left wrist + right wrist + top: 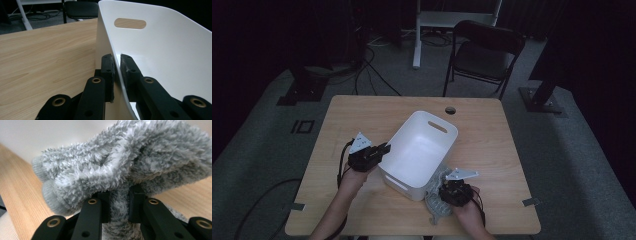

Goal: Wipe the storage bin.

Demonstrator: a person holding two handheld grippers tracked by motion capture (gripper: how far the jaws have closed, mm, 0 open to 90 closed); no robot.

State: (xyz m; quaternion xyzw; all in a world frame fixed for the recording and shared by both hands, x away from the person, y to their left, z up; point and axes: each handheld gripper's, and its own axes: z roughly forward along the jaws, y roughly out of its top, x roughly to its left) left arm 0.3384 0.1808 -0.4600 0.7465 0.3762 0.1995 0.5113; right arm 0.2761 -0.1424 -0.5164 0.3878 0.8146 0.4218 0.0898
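White bin [419,150] apparently empty; left tongs [117,67] clamp rim.

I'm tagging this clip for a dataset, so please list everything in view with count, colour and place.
bin: one, white, mid-table, empty, slot handle in its far wall.
fuzzy cloth: one, grey, on the table at the bin's near right corner.
table: one, light wood, round hole near its far edge.
folding chair: one, black, on the floor behind the table.
cables: several, black, on the floor beyond the table.
left gripper: one, black, jaws clamped on the bin's left wall.
right gripper: one, black, jaws pinching the fuzzy cloth.
forearms: two, entering at the bottom edge.
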